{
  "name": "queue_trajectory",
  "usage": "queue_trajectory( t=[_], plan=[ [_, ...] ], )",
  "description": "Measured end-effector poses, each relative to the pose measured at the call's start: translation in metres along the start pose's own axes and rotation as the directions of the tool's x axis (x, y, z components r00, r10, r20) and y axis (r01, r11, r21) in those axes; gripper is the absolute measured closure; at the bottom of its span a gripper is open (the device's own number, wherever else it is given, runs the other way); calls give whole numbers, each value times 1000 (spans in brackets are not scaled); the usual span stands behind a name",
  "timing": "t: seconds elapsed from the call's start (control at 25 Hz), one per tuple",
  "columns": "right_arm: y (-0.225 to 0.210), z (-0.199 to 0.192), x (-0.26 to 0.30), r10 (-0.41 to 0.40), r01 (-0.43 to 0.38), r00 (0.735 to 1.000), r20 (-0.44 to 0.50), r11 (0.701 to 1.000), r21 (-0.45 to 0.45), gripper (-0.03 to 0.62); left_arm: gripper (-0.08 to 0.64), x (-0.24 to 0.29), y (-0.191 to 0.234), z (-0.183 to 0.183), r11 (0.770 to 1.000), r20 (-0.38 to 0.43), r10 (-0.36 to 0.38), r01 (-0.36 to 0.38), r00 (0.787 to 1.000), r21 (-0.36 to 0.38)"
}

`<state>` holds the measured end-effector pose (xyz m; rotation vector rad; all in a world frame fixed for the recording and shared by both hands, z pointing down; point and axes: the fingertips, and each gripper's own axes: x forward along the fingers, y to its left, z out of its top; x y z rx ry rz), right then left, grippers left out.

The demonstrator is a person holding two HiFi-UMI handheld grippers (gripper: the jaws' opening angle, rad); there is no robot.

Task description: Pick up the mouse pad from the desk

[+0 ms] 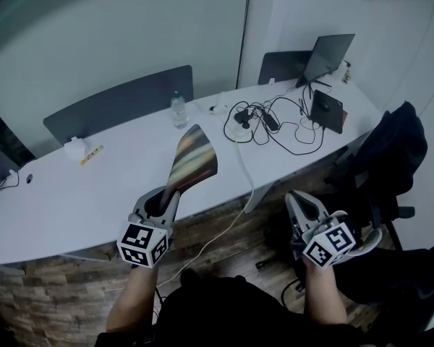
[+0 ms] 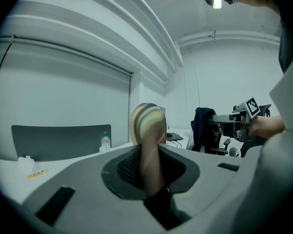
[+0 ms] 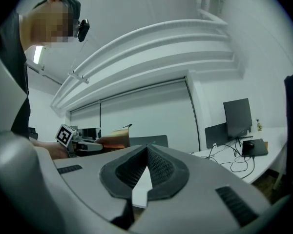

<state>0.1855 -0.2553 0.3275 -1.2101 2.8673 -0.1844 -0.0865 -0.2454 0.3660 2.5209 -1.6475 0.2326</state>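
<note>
The mouse pad [image 1: 193, 156], a thin sheet with striped brown and pale bands, stands up off the white desk [image 1: 72, 201], held by its near edge in my left gripper [image 1: 166, 195]. In the left gripper view the pad [image 2: 147, 123] rises edge-on from between the pressed jaws of the left gripper [image 2: 147, 152]. My right gripper [image 1: 299, 198] hangs to the right, in front of the desk's edge; its jaws meet at the tips of the right gripper [image 3: 147, 151] with nothing between them. In the right gripper view the left gripper [image 3: 88, 143] and the pad [image 3: 115, 135] show at the left.
On the desk stand a water bottle [image 1: 178, 110], a tangle of black cables [image 1: 275, 125], a dark screen [image 1: 329, 56] and a small white pack [image 1: 75, 149]. A grey divider [image 1: 123, 103] lines the far side. A chair with a dark jacket [image 1: 390, 157] stands right.
</note>
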Motion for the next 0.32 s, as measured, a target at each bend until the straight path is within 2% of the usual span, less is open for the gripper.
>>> queue_trajectory(
  t=[0.32],
  plan=[
    [8,6,8,31,-31,1000,1,1000,-3,592,492,-5,8,-2,1000,-4,15,-15,1000,-19]
  ],
)
